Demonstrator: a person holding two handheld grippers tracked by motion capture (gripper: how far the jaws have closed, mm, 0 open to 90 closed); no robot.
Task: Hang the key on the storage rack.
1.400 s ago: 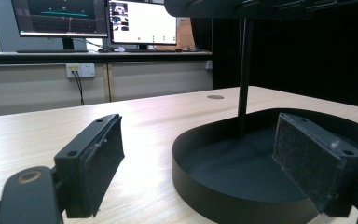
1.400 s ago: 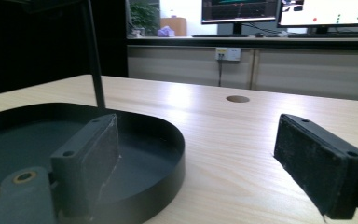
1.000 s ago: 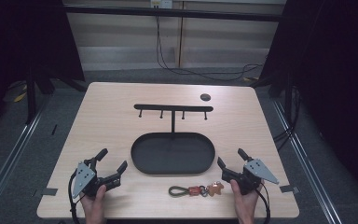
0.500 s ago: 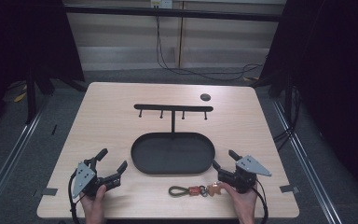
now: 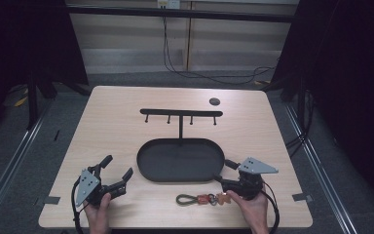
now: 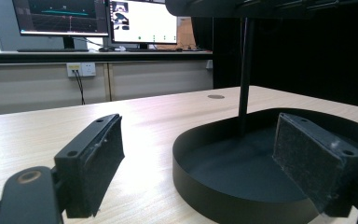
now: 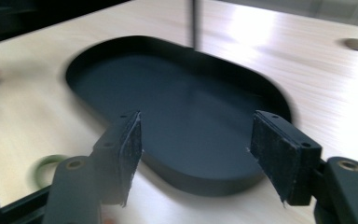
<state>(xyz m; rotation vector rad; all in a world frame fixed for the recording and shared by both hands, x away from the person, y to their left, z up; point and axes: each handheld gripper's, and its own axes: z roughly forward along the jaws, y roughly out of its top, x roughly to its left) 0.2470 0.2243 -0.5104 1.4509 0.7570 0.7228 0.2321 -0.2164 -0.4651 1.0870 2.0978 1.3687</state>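
- The left gripper sits at the near left of the table. Its jaws are wide open and hold nothing. Only bare wood lies between them.
- In the left gripper view, the black tray lies in front of the jaws and off to their right side. The thin post of the hook rack stands up from the far part of the tray, well past the jaw tips.
- The keychain lies flat on the table, just in front of the tray's near edge. It is between the two grippers but far closer to the right one.
- It has a green cord loop, then some small orange and metal bits in the middle.
- It looks light and floppy. The cord looks soft and would bend, and the loose bits would likely swing when it goes up. The metal part may be slippery, so the cord loop or the thick middle looks like the best place to pinch.
- The right gripper sits just beside the orange end of the keychain. Its jaws are wide open too and grip nothing.
- In the right gripper view, the tray lies right ahead of the jaws. A bit of the green loop peeks out below and outside the left jaw, so the keychain is not between the jaws yet.
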